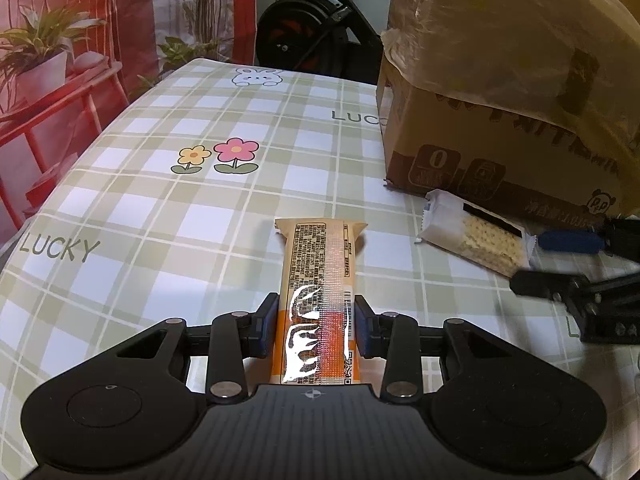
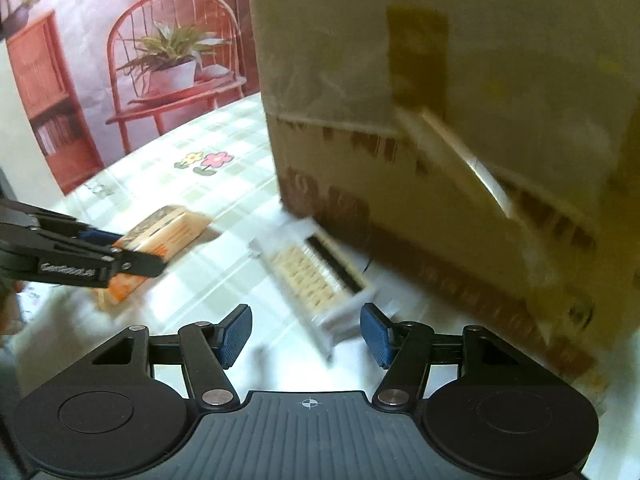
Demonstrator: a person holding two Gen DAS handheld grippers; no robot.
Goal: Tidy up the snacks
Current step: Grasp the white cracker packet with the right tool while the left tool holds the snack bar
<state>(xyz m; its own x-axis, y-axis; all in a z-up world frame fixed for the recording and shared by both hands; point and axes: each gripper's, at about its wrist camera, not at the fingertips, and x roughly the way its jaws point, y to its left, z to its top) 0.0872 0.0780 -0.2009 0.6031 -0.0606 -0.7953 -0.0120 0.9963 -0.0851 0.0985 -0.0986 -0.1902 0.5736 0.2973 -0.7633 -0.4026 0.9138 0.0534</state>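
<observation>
My left gripper (image 1: pixel 316 326) is shut on a long orange and cream snack packet (image 1: pixel 320 276), which points forward over the checked tablecloth; the packet also shows in the right wrist view (image 2: pixel 160 236), with the left gripper (image 2: pixel 120 254) on it. A white cracker packet (image 1: pixel 476 236) lies beside the cardboard box (image 1: pixel 500 120). My right gripper (image 2: pixel 306 334) is open just in front of the near end of the cracker packet (image 2: pixel 316 280), its jaws wide on either side and not touching it. It shows at the right of the left wrist view (image 1: pixel 540 260).
The tall cardboard box (image 2: pixel 440 120), partly covered in plastic film, fills the right side. The checked tablecloth (image 1: pixel 160 200) with flower and rabbit prints spreads to the left. A printed backdrop and an exercise bike (image 1: pixel 316 20) stand behind the table.
</observation>
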